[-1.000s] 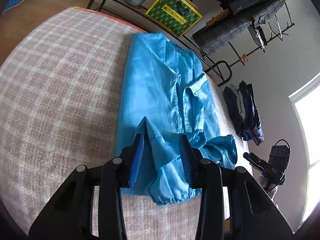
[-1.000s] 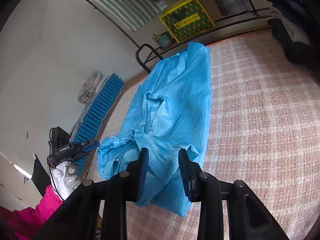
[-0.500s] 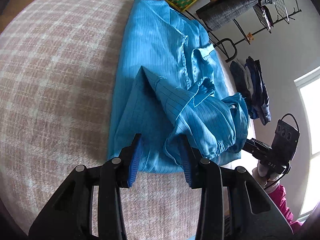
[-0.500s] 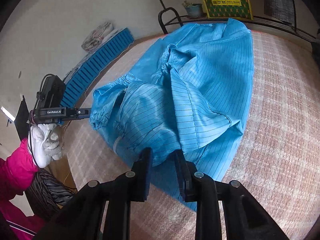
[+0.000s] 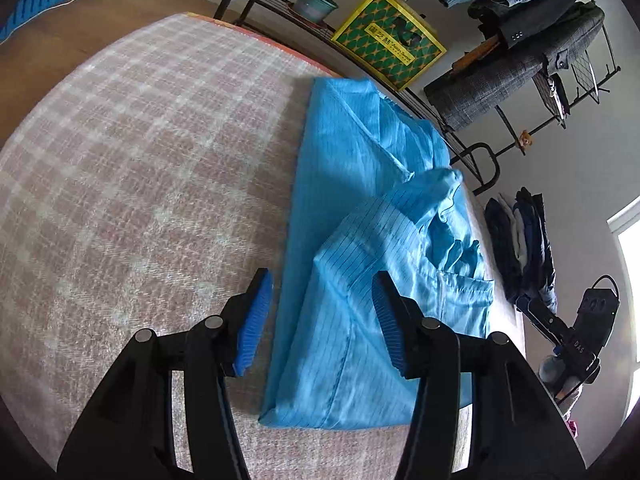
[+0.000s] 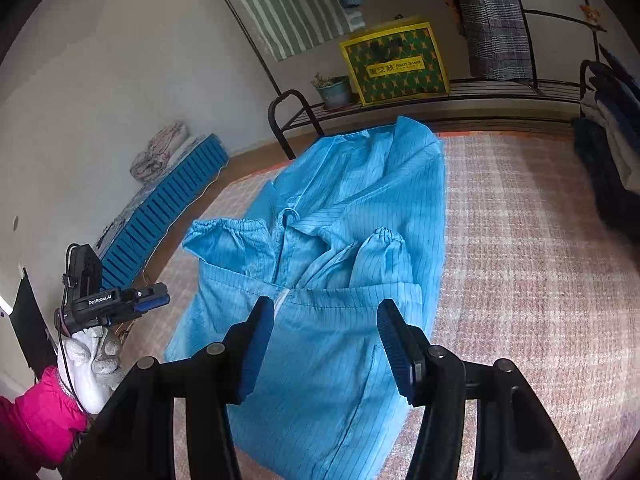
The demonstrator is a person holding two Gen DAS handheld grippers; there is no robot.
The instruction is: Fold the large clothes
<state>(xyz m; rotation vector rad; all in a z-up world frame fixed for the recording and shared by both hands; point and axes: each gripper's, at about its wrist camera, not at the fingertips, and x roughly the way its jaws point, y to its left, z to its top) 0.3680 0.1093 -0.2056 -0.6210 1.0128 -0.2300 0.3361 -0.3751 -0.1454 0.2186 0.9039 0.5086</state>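
Observation:
A light blue pinstriped coat (image 5: 360, 168) lies lengthwise on the plaid bed cover (image 5: 140, 160). Its lower part is folded up over the body. Two sleeves with gathered cuffs (image 6: 382, 236) are folded in across the front. My left gripper (image 5: 320, 300) hovers over the coat's near left corner, its jaws opening; the cloth lies under them, unpressed. Over the folded flap (image 6: 328, 360), my right gripper (image 6: 324, 320) has its jaws opening too, and the pads grip nothing. In the right wrist view a white-gloved hand (image 6: 86, 356) holds the left gripper (image 6: 160, 300) beside the bed's edge.
A black metal rack (image 6: 500, 88) behind the bed holds a yellow-green bag (image 6: 394, 64) and a potted plant (image 6: 334, 90); clothes hang above it. Dark folded clothes (image 6: 608, 168) are stacked at the bed's right side. A blue slatted mat (image 6: 160, 204) lies on the floor.
Both grippers held the coat's lower edge, lifted it and carried it up over the body. Now the fold lies flat and both pairs of jaws stand wider, off the cloth.

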